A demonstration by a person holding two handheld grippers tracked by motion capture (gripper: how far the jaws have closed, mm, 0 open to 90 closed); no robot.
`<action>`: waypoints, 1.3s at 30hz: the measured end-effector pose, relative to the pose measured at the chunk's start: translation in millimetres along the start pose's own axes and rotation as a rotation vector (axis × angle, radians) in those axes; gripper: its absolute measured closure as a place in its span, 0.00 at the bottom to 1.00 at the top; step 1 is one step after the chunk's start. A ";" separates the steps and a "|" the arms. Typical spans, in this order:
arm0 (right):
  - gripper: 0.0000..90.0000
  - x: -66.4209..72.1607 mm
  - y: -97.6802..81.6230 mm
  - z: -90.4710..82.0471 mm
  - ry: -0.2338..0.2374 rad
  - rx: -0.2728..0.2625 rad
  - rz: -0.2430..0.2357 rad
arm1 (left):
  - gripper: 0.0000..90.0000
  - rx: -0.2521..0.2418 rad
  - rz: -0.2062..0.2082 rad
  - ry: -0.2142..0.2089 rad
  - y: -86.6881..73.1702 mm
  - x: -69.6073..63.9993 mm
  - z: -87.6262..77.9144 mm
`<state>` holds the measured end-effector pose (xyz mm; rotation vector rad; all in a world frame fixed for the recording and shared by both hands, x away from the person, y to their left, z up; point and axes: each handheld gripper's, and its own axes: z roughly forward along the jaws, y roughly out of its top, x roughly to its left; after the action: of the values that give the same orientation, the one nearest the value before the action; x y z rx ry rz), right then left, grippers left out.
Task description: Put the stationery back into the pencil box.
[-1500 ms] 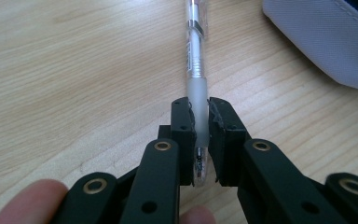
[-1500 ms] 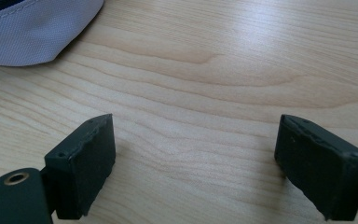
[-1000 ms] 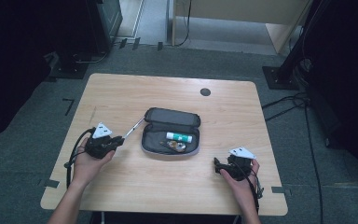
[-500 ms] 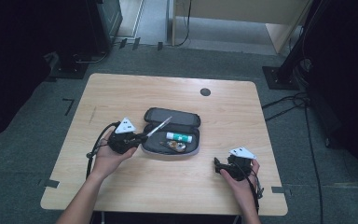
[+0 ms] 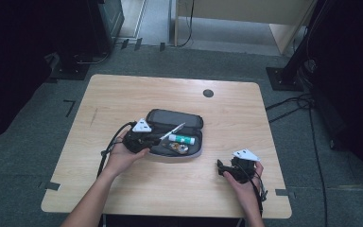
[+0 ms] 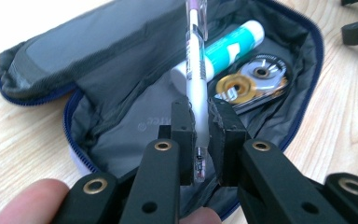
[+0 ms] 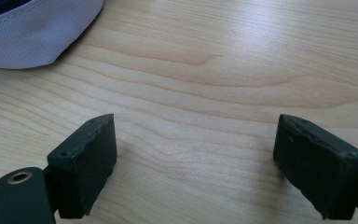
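An open dark pencil case [image 5: 194,124] [image 6: 107,60] lies at the middle of the wooden table [image 5: 123,94]. Inside it are a white and green glue stick [image 5: 182,139] [image 6: 230,44] and a correction tape with a gold hub [image 5: 178,148] [image 6: 254,81]. My left gripper [image 5: 153,138] [image 6: 200,128] is shut on a white pen [image 5: 172,131] [image 6: 196,74], which points over the case's inside. My right gripper [image 5: 221,169] [image 7: 196,163] rests open on the table at the right, with bare wood between its pads.
A round dark grommet [image 5: 208,93] sits near the table's far edge. A corner of the case's grey outside [image 7: 32,32] lies in front of the right gripper. Dark stands and cables surround the table on the floor.
The left hand has carried the pen rightward from the table's left part to over the open case. The right hand has stayed where it was.
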<state>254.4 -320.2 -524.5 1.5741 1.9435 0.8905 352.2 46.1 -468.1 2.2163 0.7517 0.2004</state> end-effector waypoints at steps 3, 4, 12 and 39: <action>0.14 0.3 0.0 0.1 -0.002 0.002 0.000 | 0.91 0.012 -0.006 0.001 -2.5 3.3 0.1; 0.14 0.3 0.0 0.0 -0.001 0.003 0.000 | 0.91 0.017 -0.007 0.006 -3.3 4.0 0.3; 0.14 0.6 0.1 0.1 -0.004 0.005 -0.002 | 0.89 0.029 -0.020 0.035 -7.7 5.3 2.4; 0.14 0.7 0.1 0.5 -0.006 0.007 -0.001 | 0.47 -0.118 -0.135 0.063 -17.6 12.8 -25.3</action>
<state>254.6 -319.4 -524.7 1.5777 1.9444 0.8784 345.4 78.5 -464.4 2.0481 0.8979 0.2413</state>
